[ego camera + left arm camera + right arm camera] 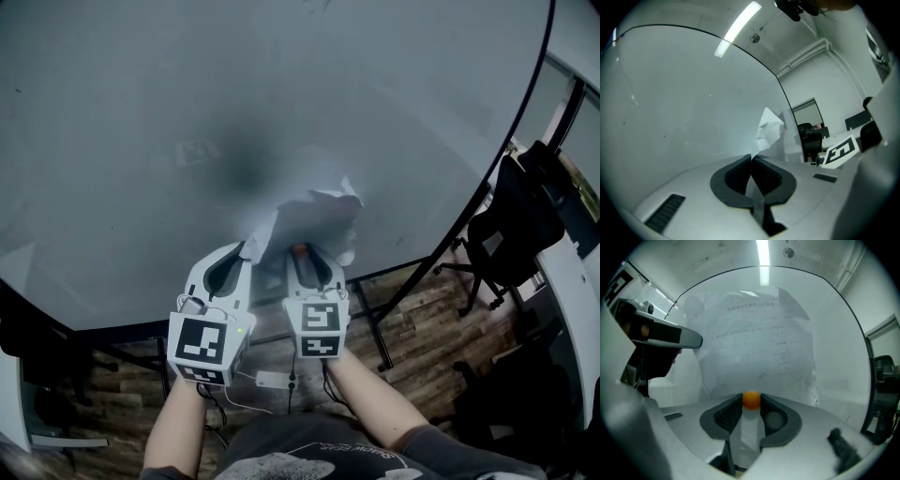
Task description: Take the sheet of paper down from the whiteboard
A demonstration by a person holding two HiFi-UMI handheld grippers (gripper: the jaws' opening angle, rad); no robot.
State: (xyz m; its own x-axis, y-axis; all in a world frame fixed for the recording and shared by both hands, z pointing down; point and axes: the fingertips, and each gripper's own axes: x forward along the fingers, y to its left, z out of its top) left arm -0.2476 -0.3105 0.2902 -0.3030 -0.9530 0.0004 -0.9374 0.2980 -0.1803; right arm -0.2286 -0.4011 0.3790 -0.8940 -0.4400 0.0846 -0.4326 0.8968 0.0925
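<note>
The whiteboard (pixel 141 112) fills most of the head view, grey and smudged. The crumpled sheet of paper (pixel 314 220) hangs near its lower edge. The left gripper (pixel 751 158) is closed, pinching the sheet's left edge. The right gripper (pixel 751 401) clamps a small orange ball (pixel 298 250) against the paper. Below are a plank floor (pixel 422 319) and a black chair (pixel 511 225); a strip light (pixel 762 258) glows overhead.

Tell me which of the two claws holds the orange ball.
The right claw: the orange ball sits pinched between its tips. The left claw is shut on the paper edge instead, with no ball.
</note>
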